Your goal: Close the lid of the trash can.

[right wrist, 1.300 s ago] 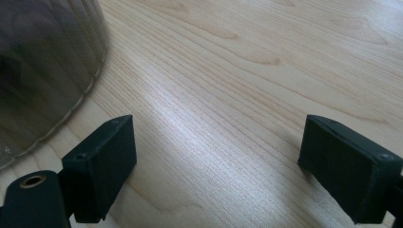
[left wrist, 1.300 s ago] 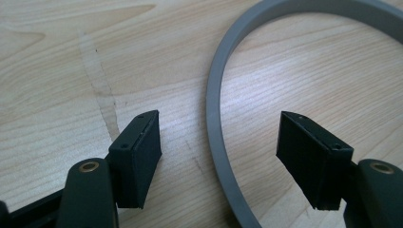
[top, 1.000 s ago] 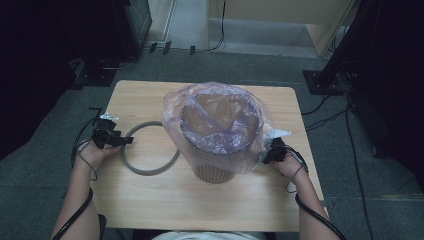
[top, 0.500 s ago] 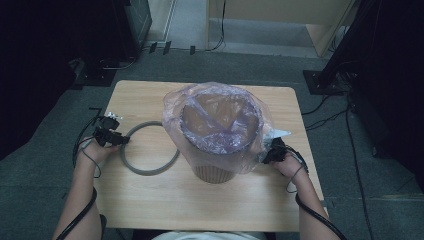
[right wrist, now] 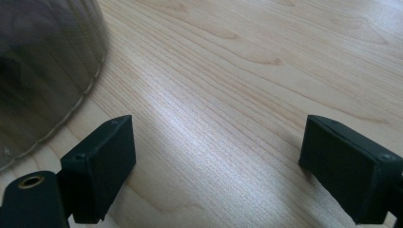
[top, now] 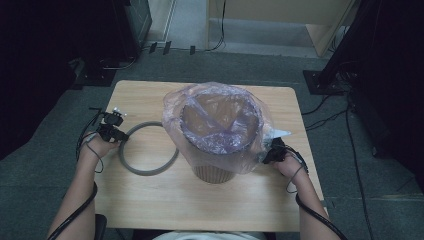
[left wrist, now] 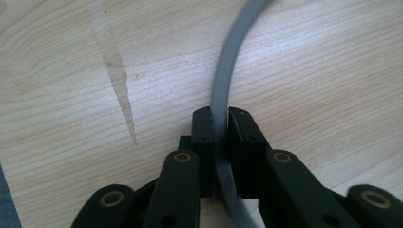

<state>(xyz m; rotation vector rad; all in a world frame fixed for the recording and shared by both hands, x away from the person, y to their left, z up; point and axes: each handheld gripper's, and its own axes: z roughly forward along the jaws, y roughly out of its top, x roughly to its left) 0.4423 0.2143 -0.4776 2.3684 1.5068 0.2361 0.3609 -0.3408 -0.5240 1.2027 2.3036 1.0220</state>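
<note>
**A:** So where's the ring point(top: 146, 149) right now? Flat on the table point(top: 150, 210), at about 9 o'clock from the bin point(top: 215, 172), with its right edge tucked just beside the bin's base. One ring, one bin, one bag point(top: 220, 125) draped over the bin's mouth.

**B:** Yep. And the left gripper point(top: 118, 136) has it already. In the left gripper view the jaws are clamped on the grey band point(left wrist: 221, 95), one jaw on each side of it, and the band runs straight away from the jaws toward 12 before curving off toward 1. So the grip sits on the ring's far-left edge, around its own 9 or 10 o'clock.

**A:** What about the right gripper point(top: 266, 156)?

**B:** Jaws spread wide, nothing between them but bare wood. It's parked at roughly 3 to 4 o'clock of the bin, right by the bag's hanging skirt. In the right gripper view the bag-covered bin wall point(right wrist: 43, 71) sits off toward 10 o'clock from the jaws.

**A:** So my guess is the ring goes up and over the bag to pin it on the rim?

**B:** That's how I'd read it. The thing that matters: the bin mouth lies toward 3 o'clock and well above the left jaws, so the ring has to lift, stay level and travel right. The left hand is the only one on it, and the right one is nearer the far side to catch it.
</note>
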